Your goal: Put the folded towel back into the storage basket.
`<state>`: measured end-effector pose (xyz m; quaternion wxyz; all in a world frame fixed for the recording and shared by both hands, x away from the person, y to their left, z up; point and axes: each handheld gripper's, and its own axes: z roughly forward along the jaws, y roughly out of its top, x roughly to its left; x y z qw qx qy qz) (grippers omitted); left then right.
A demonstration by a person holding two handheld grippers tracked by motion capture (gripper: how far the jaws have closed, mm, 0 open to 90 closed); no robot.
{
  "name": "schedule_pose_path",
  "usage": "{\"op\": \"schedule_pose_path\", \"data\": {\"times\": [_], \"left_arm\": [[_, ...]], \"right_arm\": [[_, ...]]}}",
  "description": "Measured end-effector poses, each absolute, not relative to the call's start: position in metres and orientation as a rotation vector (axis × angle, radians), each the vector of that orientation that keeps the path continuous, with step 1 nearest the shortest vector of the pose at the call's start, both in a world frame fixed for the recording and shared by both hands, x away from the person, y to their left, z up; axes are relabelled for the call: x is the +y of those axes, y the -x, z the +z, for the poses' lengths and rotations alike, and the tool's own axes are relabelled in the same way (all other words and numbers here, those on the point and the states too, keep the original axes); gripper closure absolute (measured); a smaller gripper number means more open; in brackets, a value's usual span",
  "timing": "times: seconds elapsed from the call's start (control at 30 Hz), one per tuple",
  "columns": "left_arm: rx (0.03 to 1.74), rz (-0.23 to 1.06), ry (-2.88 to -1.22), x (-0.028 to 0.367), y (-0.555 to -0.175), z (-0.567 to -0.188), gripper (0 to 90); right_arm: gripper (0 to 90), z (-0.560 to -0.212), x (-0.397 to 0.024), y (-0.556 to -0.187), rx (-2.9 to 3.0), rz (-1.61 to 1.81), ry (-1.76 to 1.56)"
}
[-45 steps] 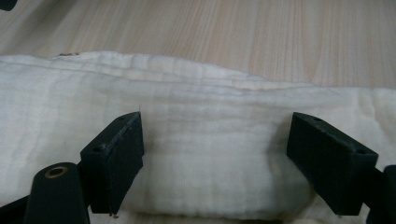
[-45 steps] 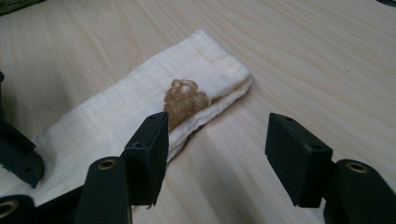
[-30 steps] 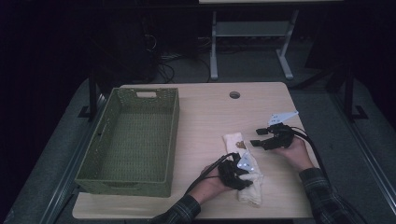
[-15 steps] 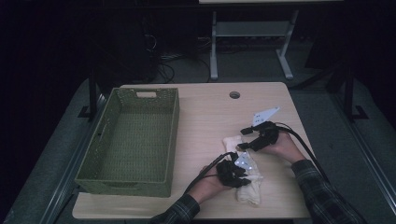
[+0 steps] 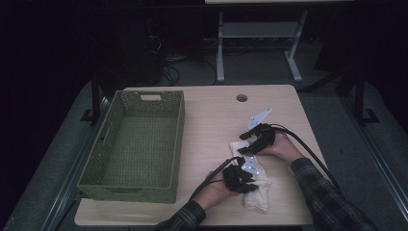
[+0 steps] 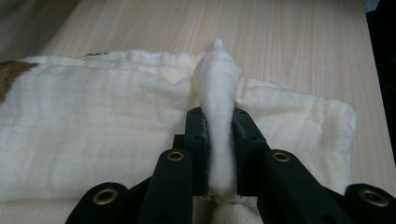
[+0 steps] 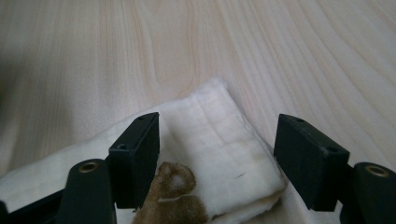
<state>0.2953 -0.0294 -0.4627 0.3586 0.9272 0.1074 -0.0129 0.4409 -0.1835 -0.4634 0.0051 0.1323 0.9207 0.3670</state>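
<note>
High view: the cream cloth (image 5: 252, 185) lies folded on the counter (image 5: 211, 115), the left gripper (image 5: 240, 178) on its near part, the right gripper (image 5: 255, 139) over its far end; the green basket (image 5: 139, 144) stands well apart. Hands cover most of the cloth, so I cannot tell how neat the fold is.

Left gripper view: the jaws pinch a raised ridge of cloth (image 6: 219, 93) between them.

Right gripper view: the jaws stand spread, straddling a folded corner (image 7: 219, 140) with a brown patch (image 7: 173, 196), cut off at the bottom. By my judgement folding is partway done; the right grasp remains.
</note>
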Motion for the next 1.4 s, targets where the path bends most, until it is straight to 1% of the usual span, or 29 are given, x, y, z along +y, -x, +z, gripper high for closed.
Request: {"op": "schedule_pose_path", "data": {"times": [0.47, 0.5, 0.53, 0.57, 0.63, 0.77, 0.8, 0.9, 1.0, 1.17, 1.4], "left_arm": [[0.284, -0.045, -2.393, -0.029, -0.296, -0.463, 78.4], [0.285, -0.043, -2.391, -0.029, -0.296, -0.463, 78.5], [0.286, -0.041, -2.392, -0.029, -0.296, -0.463, 78.4], [0.286, -0.04, -2.393, -0.029, -0.296, -0.463, 78.4], [0.285, -0.037, -2.395, -0.029, -0.296, -0.462, 78.4], [0.285, -0.035, -2.398, -0.029, -0.295, -0.462, 78.4], [0.287, -0.034, -2.398, -0.029, -0.295, -0.462, 78.4], [0.302, -0.033, -2.384, -0.029, -0.295, -0.463, 79.3], [0.297, -0.035, -2.386, -0.029, -0.295, -0.463, 80.3], [0.283, -0.028, -2.376, -0.028, -0.293, -0.458, 81.0], [0.246, -0.026, -2.337, -0.02, -0.294, -0.443, 81.0]], "right_arm": [[32.1, -0.469, -0.173, -0.446, 2.899, 1.085, -0.327], [33.9, -0.469, -0.173, -0.446, 2.899, 1.076, -0.312], [38.3, -0.468, -0.174, -0.445, 2.9, 1.079, -0.306], [45.2, -0.468, -0.175, -0.444, 2.905, 1.092, -0.296], [54.6, -0.466, -0.178, -0.442, 2.927, 1.089, -0.279], [70.5, -0.465, -0.18, -0.441, 2.958, 1.088, -0.256], [73.5, -0.465, -0.181, -0.441, 2.966, 1.098, -0.268], [77.8, -0.467, -0.184, -0.439, 2.971, 1.141, -0.314], [79.5, -0.469, -0.187, -0.437, 2.956, 1.174, -0.349], [80.0, -0.468, -0.189, -0.434, 2.937, 1.178, -0.364], [80.0, -0.457, -0.195, -0.432, 2.922, 1.199, -0.402]]}}
